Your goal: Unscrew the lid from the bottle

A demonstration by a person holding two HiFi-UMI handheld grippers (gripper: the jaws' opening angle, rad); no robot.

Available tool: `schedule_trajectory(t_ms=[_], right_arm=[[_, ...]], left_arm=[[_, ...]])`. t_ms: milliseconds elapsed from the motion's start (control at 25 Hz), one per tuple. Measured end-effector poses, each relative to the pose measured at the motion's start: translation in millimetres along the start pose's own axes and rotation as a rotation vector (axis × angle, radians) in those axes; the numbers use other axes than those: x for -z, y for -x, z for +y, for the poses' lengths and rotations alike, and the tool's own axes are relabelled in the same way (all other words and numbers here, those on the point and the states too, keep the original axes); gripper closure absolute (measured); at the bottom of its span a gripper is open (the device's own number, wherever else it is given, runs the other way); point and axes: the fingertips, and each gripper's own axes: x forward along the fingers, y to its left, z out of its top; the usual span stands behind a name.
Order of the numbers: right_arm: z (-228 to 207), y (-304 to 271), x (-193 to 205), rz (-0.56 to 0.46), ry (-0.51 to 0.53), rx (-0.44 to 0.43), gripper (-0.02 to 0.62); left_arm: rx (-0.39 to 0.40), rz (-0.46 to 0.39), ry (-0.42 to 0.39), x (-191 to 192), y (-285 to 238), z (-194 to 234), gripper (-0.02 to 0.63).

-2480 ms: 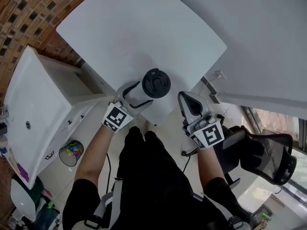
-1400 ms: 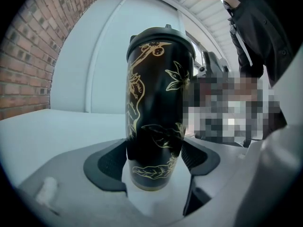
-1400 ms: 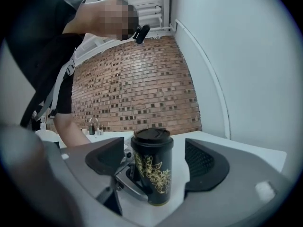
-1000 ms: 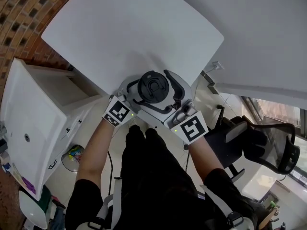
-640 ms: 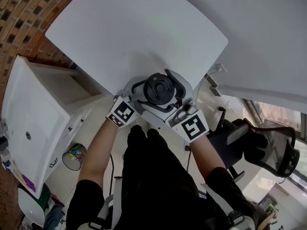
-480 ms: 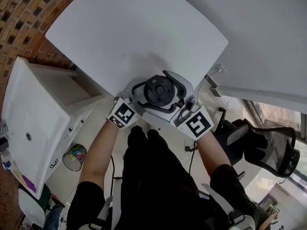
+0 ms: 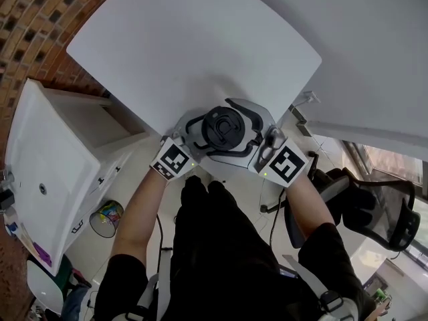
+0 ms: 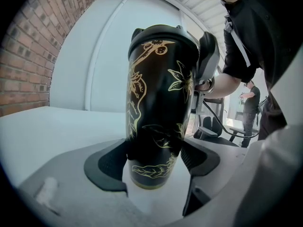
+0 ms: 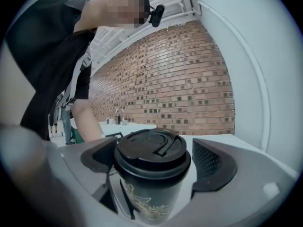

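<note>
A black bottle (image 8: 158,93) with gold drawings stands at the near edge of the white table (image 7: 187,45). Its black lid (image 7: 223,127) has a flip tab on top. My left gripper (image 7: 200,138) comes in from the left, shut on the bottle's lower body. In the left gripper view its pads (image 8: 110,161) press against both sides just above the base. My right gripper (image 7: 246,131) reaches in from the right at lid height. Its jaws stand wide, closed around the lid (image 9: 151,150). The bottle's body (image 9: 149,197) shows below the lid there.
A white cabinet (image 7: 47,159) stands left of the table, with a small bin (image 7: 100,219) on the floor near it. A black office chair (image 7: 374,212) is at the lower right. A second white surface (image 7: 374,59) fills the upper right.
My right gripper came in from the right and closed around the lid, then swung counter-clockwise around it as seen from above. The left gripper and bottle kept their place.
</note>
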Motion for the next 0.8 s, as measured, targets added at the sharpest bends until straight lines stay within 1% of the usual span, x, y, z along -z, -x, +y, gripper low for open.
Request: schedule_trajectory(t_ms=[80, 120, 200, 280, 320, 400, 480, 560, 680, 800], right_arm=[[-4, -1, -7, -0.053, -0.054, 0.090, 0.082], [-5, 0, -11, -0.077, -0.074, 0.144, 0.074], [-9, 0, -14, -0.103, -0.097, 0.257, 0.072], [-12, -1, -14, -0.116, -0.112, 0.348, 0.074], [-13, -2, -13, -0.118, -0.118, 0.377, 0.075], [-14, -5, -10, -0.111, -0.124, 0.407, 0.081], [-15, -6, -8, -0.095, -0.126, 0.410, 0.120], [-15, -7, -7, -0.087, -0.127, 0.382, 0.123], [-11, -8, -4, -0.072, -0.130, 0.291, 0.120], [-7, -9, -4, -0.064, -0.126, 0.175, 0.114]], left_arm=[[-0.002, 0.001, -0.002, 1, 0, 0, 0.244], [-0.002, 0.001, -0.003, 1, 1, 0, 0.244], [-0.002, 0.001, -0.003, 1, 1, 0, 0.244], [-0.002, 0.000, -0.002, 1, 1, 0, 0.244], [-0.003, 0.001, -0.001, 1, 1, 0, 0.244], [-0.006, 0.000, 0.000, 1, 1, 0, 0.244], [-0.009, -0.001, 0.003, 1, 1, 0, 0.244], [-0.011, -0.001, 0.005, 1, 1, 0, 0.244], [-0.013, 0.001, 0.003, 1, 0, 0, 0.245], [-0.012, 0.002, 0.004, 1, 0, 1, 0.245]])
